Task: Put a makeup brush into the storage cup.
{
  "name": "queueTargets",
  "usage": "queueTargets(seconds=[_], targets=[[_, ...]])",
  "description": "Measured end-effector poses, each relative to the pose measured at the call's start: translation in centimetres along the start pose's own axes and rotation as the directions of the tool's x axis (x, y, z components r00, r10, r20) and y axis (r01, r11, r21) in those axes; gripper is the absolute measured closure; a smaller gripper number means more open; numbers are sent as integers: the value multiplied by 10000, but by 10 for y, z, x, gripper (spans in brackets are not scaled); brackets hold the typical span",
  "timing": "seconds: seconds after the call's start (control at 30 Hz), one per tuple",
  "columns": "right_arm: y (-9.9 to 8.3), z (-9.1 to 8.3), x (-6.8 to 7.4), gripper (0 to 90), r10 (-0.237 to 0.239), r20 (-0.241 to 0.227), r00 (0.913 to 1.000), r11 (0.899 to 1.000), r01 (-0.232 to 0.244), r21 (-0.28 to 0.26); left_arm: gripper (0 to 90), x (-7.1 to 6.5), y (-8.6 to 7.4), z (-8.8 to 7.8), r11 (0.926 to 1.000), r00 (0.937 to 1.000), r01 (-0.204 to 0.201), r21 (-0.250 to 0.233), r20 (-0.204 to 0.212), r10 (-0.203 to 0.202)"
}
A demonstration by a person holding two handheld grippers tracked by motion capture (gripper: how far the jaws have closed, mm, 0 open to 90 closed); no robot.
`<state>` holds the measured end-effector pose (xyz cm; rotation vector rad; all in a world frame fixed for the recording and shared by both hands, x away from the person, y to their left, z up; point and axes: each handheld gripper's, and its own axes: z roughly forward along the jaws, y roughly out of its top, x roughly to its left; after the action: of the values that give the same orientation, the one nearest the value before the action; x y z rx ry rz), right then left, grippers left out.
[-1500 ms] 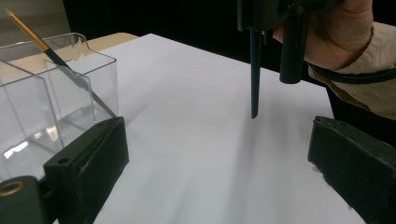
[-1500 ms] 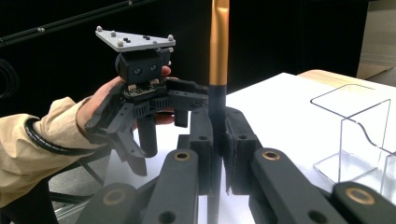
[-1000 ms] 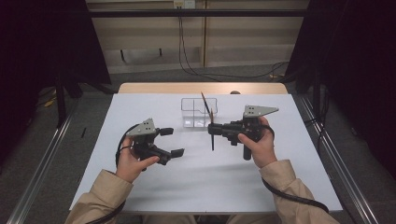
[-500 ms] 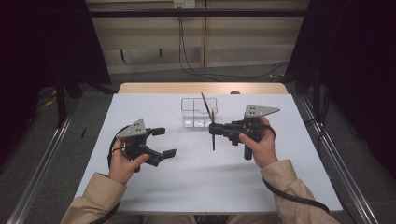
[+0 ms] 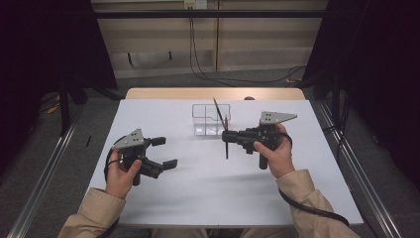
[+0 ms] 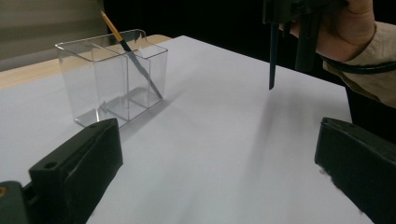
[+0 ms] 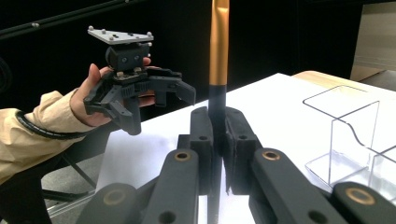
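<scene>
My right gripper [image 5: 229,137] is shut on a pencil [image 5: 226,148] with a black lower half and an orange upper half, held upright just above the white table [image 5: 208,188]. In the right gripper view both pads press on the pencil [image 7: 218,56]. Its dark tip [image 6: 272,70] hangs over the tabletop in the left gripper view. A clear two-compartment holder [image 5: 205,121] stands behind it with another pencil [image 5: 217,109] leaning inside. My left gripper [image 5: 164,152] is at the left of the table, open and with nothing between its jaws. It appears in the right gripper view too, as the left gripper [image 7: 156,93].
The holder [image 6: 112,84] stands at the far middle of the table, with the leaning pencil [image 6: 133,53] in its right compartment. A wooden strip [image 5: 213,93] borders the far edge. Cables trail from both grippers toward the person's sleeves.
My left hand has drawn its open gripper leftward, away from the held pencil. The right gripper and its pencil have stayed where they were.
</scene>
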<state>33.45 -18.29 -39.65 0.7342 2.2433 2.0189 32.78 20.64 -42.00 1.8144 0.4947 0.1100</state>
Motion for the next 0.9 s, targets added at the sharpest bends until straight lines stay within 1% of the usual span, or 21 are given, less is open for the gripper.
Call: queueTargets(seconds=[0.1, 0.13, 0.27, 0.57, 0.63, 0.73, 0.9], targets=[[0, -1, -1, 840, 10, 28, 10000, 10000, -10, -7, 7, 1, -2, -5, 10000, 10000, -4, 29, -99, 5], [0, -1, -1, 840, 9, 44, 10000, 10000, -9, -7, 7, 1, -3, -6, 10000, 9999, 61, 3, -105, -61], [0, -2, -1, 841, -1, 84, 10000, 10000, 1, -50, 7, 2, -6, -14, 10000, 9996, 36, 4, -280, -36], [0, -4, -2, 841, -19, 161, 9999, 10000, 20, -74, 7, 5, -10, -32, 9996, 9984, 93, -266, -556, -107], [1, -4, -3, 840, -28, 170, 9999, 10000, 29, -87, 8, 5, -12, -34, 9995, 9983, 103, -293, -577, -120], [1, -4, -4, 841, -21, 237, 9997, 9999, 23, -99, 8, 4, -14, -37, 9998, 9981, 80, -202, -602, -92], [2, -4, -6, 841, -26, 390, 9992, 9999, 31, -111, 7, 4, -18, -41, 9996, 9976, 162, -241, -670, -178]])
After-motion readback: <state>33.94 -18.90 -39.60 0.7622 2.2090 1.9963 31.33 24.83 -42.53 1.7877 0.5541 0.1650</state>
